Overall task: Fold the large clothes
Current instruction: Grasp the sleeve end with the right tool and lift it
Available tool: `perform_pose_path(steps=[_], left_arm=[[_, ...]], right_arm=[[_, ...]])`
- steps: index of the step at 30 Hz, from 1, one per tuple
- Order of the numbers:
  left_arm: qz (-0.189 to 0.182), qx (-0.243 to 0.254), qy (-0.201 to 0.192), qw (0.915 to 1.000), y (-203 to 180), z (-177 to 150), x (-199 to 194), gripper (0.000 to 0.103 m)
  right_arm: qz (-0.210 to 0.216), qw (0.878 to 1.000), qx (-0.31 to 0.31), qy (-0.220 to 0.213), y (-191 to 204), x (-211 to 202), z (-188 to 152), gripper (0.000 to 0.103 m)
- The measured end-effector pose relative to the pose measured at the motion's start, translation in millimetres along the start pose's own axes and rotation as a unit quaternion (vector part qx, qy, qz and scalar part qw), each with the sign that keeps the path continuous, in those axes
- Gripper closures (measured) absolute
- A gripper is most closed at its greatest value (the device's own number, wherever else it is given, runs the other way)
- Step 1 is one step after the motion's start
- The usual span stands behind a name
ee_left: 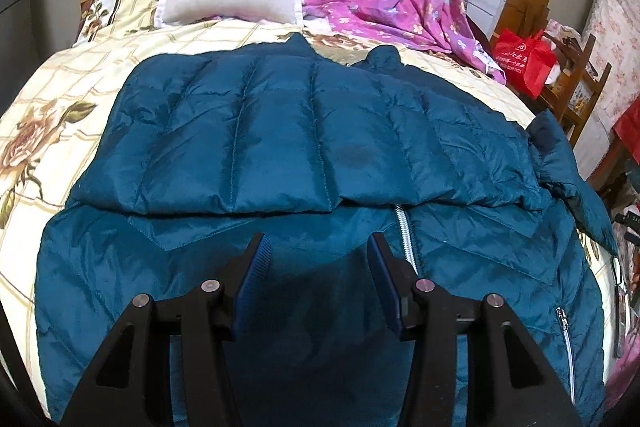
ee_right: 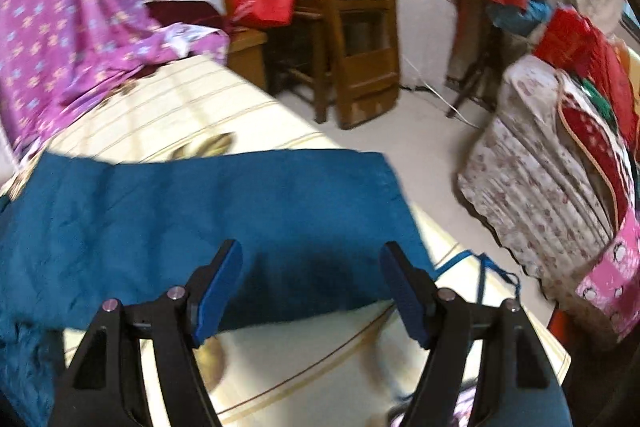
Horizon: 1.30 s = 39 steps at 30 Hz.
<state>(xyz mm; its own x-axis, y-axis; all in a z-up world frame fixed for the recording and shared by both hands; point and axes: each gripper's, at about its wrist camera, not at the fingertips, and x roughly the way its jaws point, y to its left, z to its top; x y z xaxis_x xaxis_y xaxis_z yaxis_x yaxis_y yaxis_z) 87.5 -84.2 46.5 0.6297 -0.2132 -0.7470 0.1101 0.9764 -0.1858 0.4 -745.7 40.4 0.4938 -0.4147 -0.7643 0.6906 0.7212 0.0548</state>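
Floral bedspread [ee_left: 48, 99] under a teal jacket [ee_left: 280, 115]; both left tongs [ee_left: 320, 247] and right tongs [ee_right: 312, 255] released.

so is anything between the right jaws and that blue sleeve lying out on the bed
Nothing visible is. The right gripper hangs open just above the teal jacket, whose sleeve lies flat on the floral bedspread with no object on it. The wooden chair stands off the bed, well beyond.
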Motion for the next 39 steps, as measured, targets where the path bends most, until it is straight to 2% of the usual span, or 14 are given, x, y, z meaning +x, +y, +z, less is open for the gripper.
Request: perform_pose_path(steps=[8, 13, 15, 16, 17, 18, 19, 20, 23, 31, 39], left_arm=[[0.001, 0.006, 0.006, 1.0, 1, -3, 4, 0.063], [-0.003, 0.012, 0.008, 0.9999, -3, -3, 6, 0.063], [-0.003, 0.012, 0.009, 0.9999, -5, -3, 6, 0.063], [-0.004, 0.012, 0.009, 0.9999, -6, -3, 6, 0.063], [-0.004, 0.011, 0.009, 0.9999, -6, -3, 6, 0.063], [-0.004, 0.01, 0.009, 0.9999, -6, -3, 5, 0.063], [-0.004, 0.01, 0.008, 0.9999, -6, -3, 4, 0.063], [-0.003, 0.009, 0.008, 0.9999, -5, -2, 3, 0.063], [-0.003, 0.004, 0.006, 1.0, -2, -2, -1, 0.063], [0.001, -0.01, -0.008, 0.9999, 16, 0, -15, 0.063], [0.001, -0.03, -0.014, 0.9994, 37, -1, -26, 0.063]], right_arm=[[-0.013, 0.998, 0.05, 0.04, -45, 46, 2, 0.028], [0.003, 0.997, 0.055, 0.053, -47, 61, 0, 0.028], [-0.004, 0.997, 0.046, 0.054, -43, 61, -1, 0.029], [-0.002, 0.997, 0.046, 0.054, -42, 60, -1, 0.034], [0.005, 0.997, 0.046, 0.054, -42, 58, 0, 0.05], [0.017, 0.997, 0.048, 0.057, -42, 57, 1, 0.061], [0.033, 0.996, 0.054, 0.063, -42, 56, 2, 0.078], [0.044, 0.995, 0.059, 0.067, -43, 54, 3, 0.085], [0.066, 0.995, 0.055, 0.049, -39, 37, 7, 0.092], [0.134, 0.991, 0.017, -0.02, -3, -34, 20, 0.093], [0.194, 0.977, -0.061, -0.062, 94, -105, 26, 0.094]])
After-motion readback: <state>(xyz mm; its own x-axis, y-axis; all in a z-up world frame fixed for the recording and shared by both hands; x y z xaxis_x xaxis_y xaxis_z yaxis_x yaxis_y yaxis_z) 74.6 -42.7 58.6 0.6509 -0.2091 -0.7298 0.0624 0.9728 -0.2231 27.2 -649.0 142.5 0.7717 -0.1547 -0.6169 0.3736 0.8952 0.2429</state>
